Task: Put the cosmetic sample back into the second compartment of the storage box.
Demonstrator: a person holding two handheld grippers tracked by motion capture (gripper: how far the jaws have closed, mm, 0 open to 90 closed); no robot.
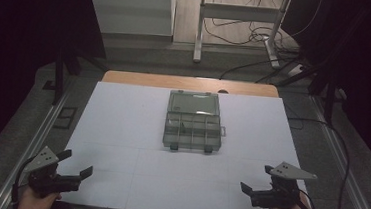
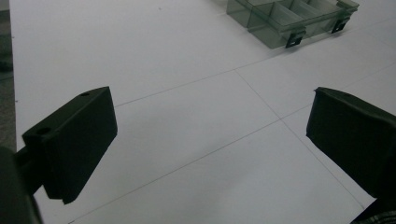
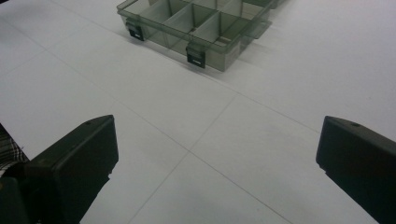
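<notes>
In the high view, one clear organizer box is lying open at the middle of the table, well apart from the left gripper and right gripper, both waiting at the near edge with jaws spread, holding nothing.

In the left gripper view, the box is sitting far right; the reach should probably be angling that way.

In the right gripper view, two latches are facing near; approaching them squarely seems best.
</notes>
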